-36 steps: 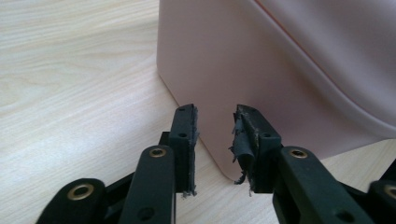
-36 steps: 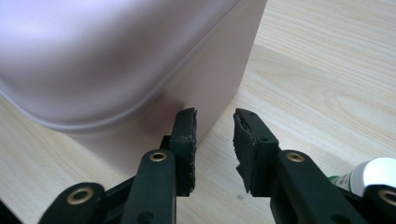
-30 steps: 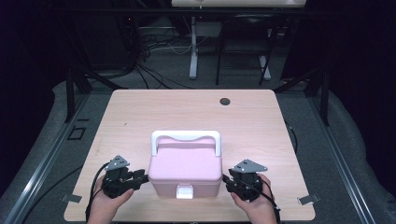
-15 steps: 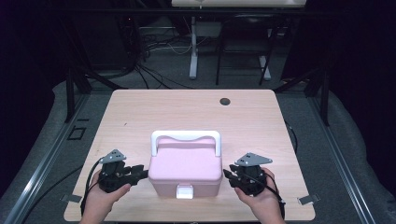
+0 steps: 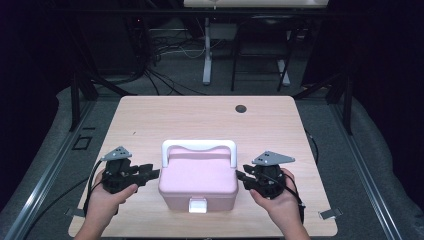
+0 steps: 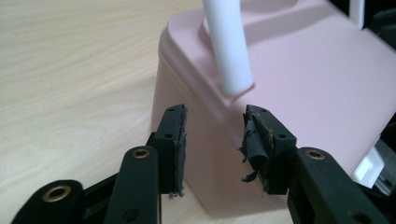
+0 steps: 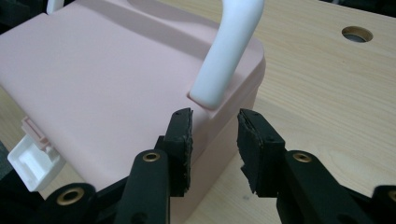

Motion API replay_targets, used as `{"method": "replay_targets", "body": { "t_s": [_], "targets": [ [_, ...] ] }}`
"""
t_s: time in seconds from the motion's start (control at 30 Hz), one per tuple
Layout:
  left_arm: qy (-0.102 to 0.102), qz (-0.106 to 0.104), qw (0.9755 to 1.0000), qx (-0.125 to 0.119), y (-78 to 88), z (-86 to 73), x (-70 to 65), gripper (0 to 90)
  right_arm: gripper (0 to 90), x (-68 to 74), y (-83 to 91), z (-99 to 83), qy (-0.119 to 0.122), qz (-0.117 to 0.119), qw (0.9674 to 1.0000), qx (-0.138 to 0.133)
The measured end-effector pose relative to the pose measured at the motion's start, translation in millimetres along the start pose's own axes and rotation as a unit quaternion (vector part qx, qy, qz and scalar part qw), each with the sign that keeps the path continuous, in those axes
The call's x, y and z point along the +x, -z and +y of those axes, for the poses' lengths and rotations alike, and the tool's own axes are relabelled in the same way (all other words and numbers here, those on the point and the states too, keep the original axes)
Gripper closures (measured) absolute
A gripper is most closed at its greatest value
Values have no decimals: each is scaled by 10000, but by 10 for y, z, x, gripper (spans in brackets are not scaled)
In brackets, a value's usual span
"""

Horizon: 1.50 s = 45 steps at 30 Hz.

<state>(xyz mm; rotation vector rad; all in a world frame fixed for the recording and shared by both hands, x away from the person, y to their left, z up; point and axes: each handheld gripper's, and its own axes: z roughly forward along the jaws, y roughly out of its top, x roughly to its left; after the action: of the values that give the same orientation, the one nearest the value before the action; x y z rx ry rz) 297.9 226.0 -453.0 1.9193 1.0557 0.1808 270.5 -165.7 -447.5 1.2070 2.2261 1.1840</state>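
The left gripper (image 5: pixel 152 173) and the right gripper (image 5: pixel 241 175), both spread, flanked the pink box (image 5: pixel 198 181) on the table (image 5: pixel 200 117).

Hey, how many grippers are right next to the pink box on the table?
2. The left gripper is at the left side of the pink box, and the right gripper is at its right side. Both have their fingers open, holding nothing.
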Motion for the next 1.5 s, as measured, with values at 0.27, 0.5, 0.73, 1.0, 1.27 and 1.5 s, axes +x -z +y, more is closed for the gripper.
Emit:
{"method": "replay_targets", "body": {
  "t_s": [0.27, 0.5, 0.73, 1.0, 1.27, 1.5],
  "targets": [
    [-80, -112, 9999, 10, -66, 165, -33, 586, 641, -30, -34, 83, -168, 146, 9997, -110],
    [-43, -189, 9998, 88, -215, 230, -64, 591, 635, -47, -123, 157, -209, 270, 9994, -67],
    [36, -229, 9997, 72, -262, 256, -50, 611, 632, -68, -187, 196, -264, 261, 9993, -82],
    [57, -193, 9998, 48, -273, 273, -46, 640, 636, -97, -240, 189, -389, 357, 9983, -264],
    [-48, -118, 9999, -23, -224, 262, -97, 663, 675, -38, -186, 189, -213, 188, 9991, -319],
    [-239, -31, 9996, -147, -153, 216, -169, 690, 686, 48, -96, 175, -21, 106, 9994, -344]
  ]
}}
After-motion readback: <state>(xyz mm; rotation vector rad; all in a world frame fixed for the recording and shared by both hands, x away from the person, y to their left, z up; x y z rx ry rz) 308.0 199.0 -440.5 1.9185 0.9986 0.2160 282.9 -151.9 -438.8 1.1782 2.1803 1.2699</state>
